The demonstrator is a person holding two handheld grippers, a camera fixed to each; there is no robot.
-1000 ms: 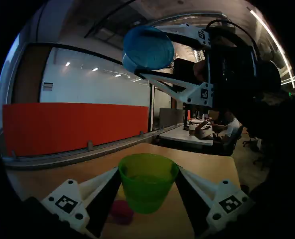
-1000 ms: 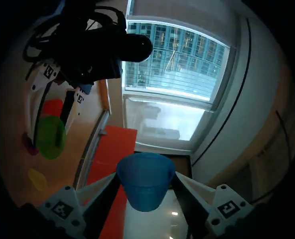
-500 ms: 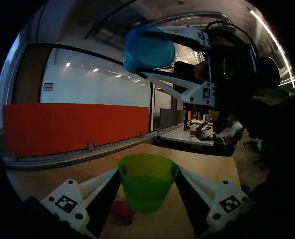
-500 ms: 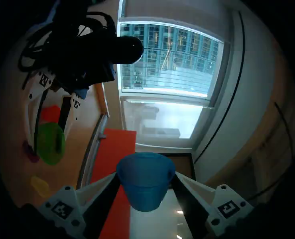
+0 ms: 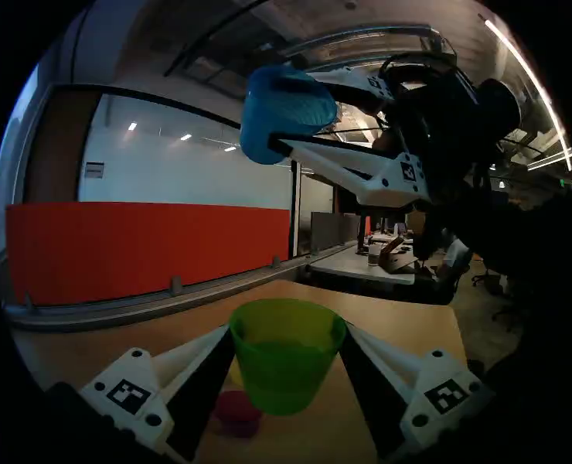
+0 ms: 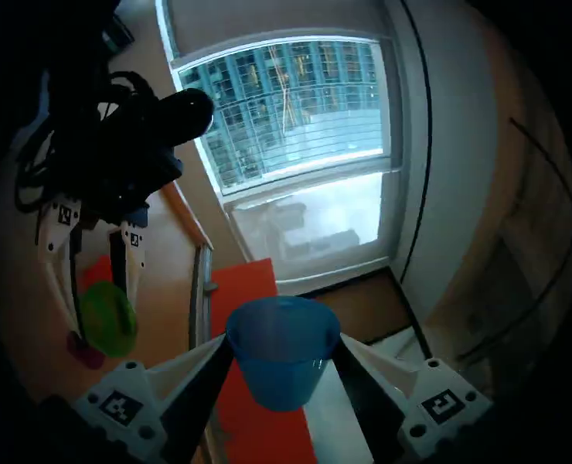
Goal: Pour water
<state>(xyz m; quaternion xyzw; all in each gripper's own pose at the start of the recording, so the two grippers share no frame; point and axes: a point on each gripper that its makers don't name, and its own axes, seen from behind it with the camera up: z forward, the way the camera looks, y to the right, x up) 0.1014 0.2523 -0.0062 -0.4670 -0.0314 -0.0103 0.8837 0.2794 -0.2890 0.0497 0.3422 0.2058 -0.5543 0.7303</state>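
Note:
In the left gripper view my left gripper is shut on a green cup, upright above the wooden table, with liquid in its lower part. High above it hangs a blue cup, tipped on its side and held by the right gripper with a hand behind it. In the right gripper view my right gripper is shut on the blue cup; its inside looks empty. The green cup and left gripper show at the left.
A small magenta object lies on the table under the green cup, also seen as the magenta object. An orange wall panel and a rail run behind the table. A desk with a seated person stands at the right. A big window faces the right gripper.
The blue cup has rotated in the right gripper's hold, its mouth turning away from the left camera toward the upper right. The green cup stays still in the left gripper.

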